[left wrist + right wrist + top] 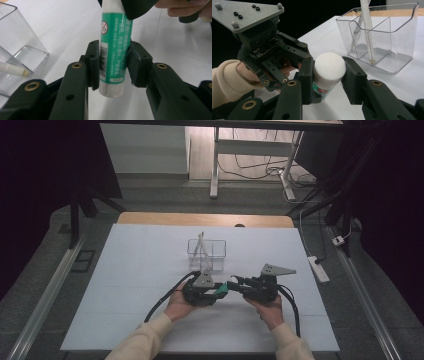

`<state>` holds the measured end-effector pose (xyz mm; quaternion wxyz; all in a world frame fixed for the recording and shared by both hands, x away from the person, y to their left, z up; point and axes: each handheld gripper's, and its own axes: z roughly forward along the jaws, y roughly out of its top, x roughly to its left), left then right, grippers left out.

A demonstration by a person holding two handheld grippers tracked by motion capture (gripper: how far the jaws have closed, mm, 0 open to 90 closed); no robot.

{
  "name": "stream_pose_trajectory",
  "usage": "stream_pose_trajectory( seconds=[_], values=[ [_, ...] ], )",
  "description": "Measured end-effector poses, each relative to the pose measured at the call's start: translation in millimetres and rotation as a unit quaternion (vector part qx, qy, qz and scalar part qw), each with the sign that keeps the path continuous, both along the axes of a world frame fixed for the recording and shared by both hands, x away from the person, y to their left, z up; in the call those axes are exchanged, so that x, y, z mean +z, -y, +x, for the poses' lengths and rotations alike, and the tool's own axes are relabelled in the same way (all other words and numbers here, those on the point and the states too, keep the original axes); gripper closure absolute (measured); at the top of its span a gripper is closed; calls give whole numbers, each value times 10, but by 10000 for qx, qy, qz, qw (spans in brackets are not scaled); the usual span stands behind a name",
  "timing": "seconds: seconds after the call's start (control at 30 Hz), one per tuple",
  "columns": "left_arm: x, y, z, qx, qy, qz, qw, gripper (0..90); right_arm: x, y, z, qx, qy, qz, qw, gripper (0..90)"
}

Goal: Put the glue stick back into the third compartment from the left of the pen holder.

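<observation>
green-labelled glue stick (113, 50) sits clamped in the left gripper (113, 65), while the right gripper (328, 75) pinches its white cap (329, 67) beside a clear organizer (384, 37).

Both forearms wear cream ribbed-cuff sleeves (150, 335). The left gripper (212, 290) and right gripper (235, 285) are matte black, their linkage arms studded with brass-ringed pivots, and each carries a speckled grey three-cornered plate (247, 15) fixed with small dark screws. Black cables (160, 302) loop toward the bottom of the frame.
</observation>
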<state>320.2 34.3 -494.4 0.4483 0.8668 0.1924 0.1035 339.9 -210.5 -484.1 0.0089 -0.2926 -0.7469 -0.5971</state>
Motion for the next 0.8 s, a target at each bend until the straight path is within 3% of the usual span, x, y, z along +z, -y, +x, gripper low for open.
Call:
stream_pose_trajectory(
  seconds=[0.27, 0.53, 0.8],
  values=[
    [15, -36, 19, 71, -121, -139, 9998, 602, 7, -19, -19, -33, 156, -132, 9998, 643],
    [45, -130, 27, 216, -267, -250, 9991, 482, 24, 5, -25, -110, 240, -157, 9995, 643],
    [71, -335, -33, 419, -326, -249, 9983, 412, 47, 47, -27, -169, 296, -140, 9993, 643]
  ],
)
